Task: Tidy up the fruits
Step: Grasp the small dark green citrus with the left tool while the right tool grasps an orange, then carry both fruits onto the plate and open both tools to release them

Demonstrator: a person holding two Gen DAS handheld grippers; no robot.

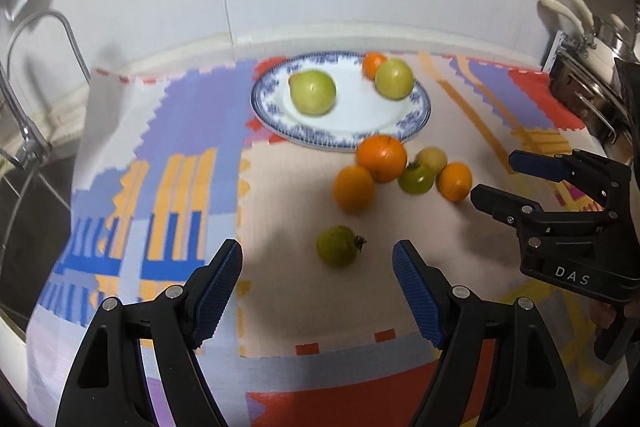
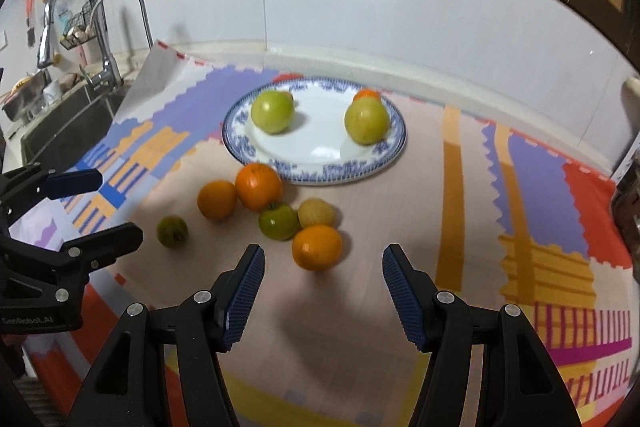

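The oval plate [image 2: 316, 173] lies on the patterned cloth [image 2: 536, 167] with its long axis running left to right in both wrist views, holding 2 pale green fruits, one at its left [image 2: 272, 111] and one at its right [image 2: 366, 121], with 1 small orange [image 2: 366, 94] just behind the right one. In front of the plate sit 3 oranges [image 2: 258, 186] [image 2: 217, 199] [image 2: 317, 247], 1 green tomato [image 2: 279, 221] and 1 yellowish fruit [image 2: 317, 213] bunched together, and 1 dull green fruit [image 1: 338, 246] lies apart, its dark stem pointing right in the left wrist view. The left gripper [image 1: 318, 293] stands spread and empty just short of that lone fruit, and the right gripper [image 2: 323, 297] stands spread and empty just short of the nearest orange.
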